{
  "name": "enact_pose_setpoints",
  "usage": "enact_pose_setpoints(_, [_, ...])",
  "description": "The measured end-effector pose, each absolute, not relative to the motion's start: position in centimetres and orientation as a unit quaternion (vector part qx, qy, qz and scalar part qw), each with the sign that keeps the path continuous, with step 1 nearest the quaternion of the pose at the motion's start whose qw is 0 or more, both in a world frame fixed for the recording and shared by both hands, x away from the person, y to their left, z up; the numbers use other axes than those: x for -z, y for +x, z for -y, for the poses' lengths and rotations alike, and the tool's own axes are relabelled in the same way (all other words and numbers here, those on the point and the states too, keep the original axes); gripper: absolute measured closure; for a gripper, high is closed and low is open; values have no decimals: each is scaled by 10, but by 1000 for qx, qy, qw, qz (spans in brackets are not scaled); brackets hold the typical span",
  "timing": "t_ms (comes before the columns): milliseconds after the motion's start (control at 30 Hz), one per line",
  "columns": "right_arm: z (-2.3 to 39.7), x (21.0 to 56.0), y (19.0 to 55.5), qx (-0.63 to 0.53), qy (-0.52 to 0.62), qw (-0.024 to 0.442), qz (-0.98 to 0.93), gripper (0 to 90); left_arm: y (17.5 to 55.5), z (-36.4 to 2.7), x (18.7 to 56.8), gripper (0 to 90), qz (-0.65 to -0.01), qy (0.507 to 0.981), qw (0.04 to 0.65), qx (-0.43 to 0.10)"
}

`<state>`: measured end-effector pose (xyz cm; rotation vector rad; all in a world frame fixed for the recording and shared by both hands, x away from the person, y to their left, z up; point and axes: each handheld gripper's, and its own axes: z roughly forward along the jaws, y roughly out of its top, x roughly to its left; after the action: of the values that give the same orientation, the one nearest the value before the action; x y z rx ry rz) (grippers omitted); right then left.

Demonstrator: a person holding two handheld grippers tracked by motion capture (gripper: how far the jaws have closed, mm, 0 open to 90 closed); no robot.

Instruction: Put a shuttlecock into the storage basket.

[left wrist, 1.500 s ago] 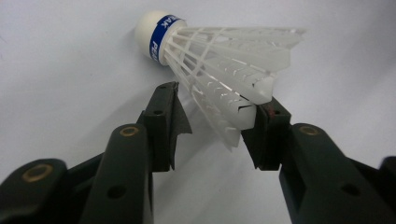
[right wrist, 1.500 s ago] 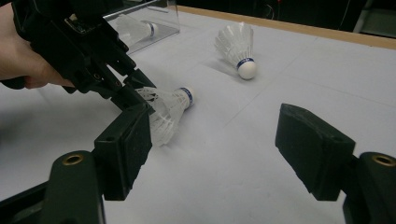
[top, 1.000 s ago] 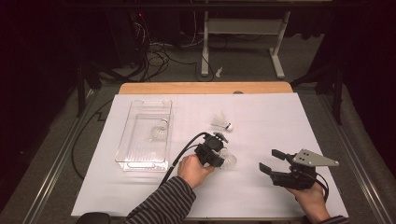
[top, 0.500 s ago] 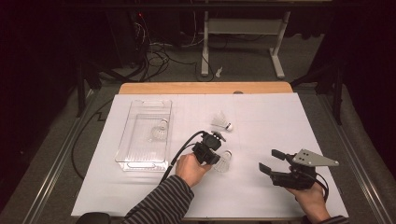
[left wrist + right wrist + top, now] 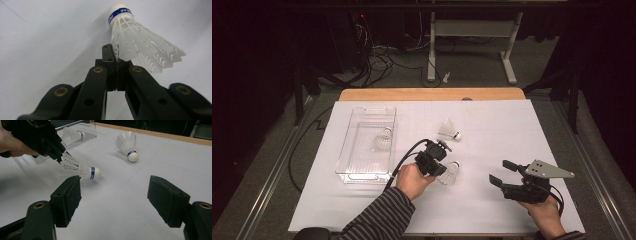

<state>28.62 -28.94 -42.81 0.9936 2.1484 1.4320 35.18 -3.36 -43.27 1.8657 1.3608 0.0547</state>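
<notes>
My left gripper [image 5: 442, 169] is shut on the skirt edge of a white plastic shuttlecock [image 5: 451, 174] with a blue band, near the middle of the white table. In the left gripper view the skirt [image 5: 142, 47] is pinched between the closed jaws, cork end pointing away. A second shuttlecock [image 5: 449, 130] lies loose farther back. A third shuttlecock [image 5: 382, 141] rests inside a clear plastic tray [image 5: 362, 172] at the left. My right gripper [image 5: 502, 172] stands open and holds nothing at the front right. Beyond its jaws [image 5: 115, 195] lies the held shuttlecock [image 5: 80, 168].
White paper [image 5: 492, 130] covers the table; a wooden edge [image 5: 432, 94] shows at the back. A cable [image 5: 404, 155] trails from the left gripper toward the tray. Cables and a stand's legs [image 5: 432, 60] lie on the dark floor beyond.
The left gripper with its shuttlecock has shifted very slightly toward the left. The right gripper has stayed where it was.
</notes>
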Motion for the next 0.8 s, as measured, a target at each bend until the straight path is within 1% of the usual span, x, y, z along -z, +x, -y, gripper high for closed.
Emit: enact_pose_setpoints(800, [289, 428, 286, -509, 353, 187, -763, 277, 346, 22, 417, 894, -528, 735, 427, -7])
